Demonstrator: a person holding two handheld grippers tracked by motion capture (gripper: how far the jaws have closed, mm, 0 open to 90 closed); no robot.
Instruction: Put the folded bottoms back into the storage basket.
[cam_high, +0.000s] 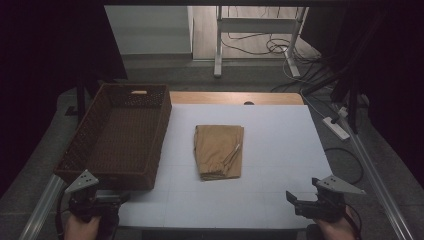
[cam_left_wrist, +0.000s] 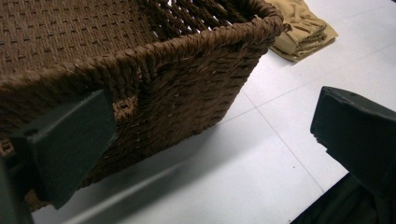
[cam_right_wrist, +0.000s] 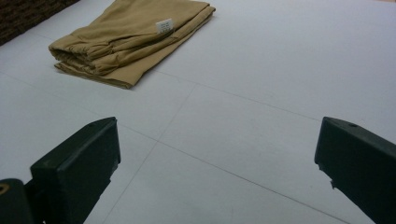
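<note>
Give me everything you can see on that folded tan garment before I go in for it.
The folded tan garment looks like soft cotton-like cloth, folded into a neat upright rectangle of several layers. A gathered, elastic-looking hem shows at its near end, and a small white label lies on top. It rests flat on the white table, right of the brown woven basket and apart from it. Neither gripper touches it.

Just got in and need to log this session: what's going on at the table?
A person holds a claw in each hand at the near table edge. The left claw sits open by the wicker basket. The right claw is open too, facing the folded tan garment, which lies untouched on the white table beside the basket.
</note>
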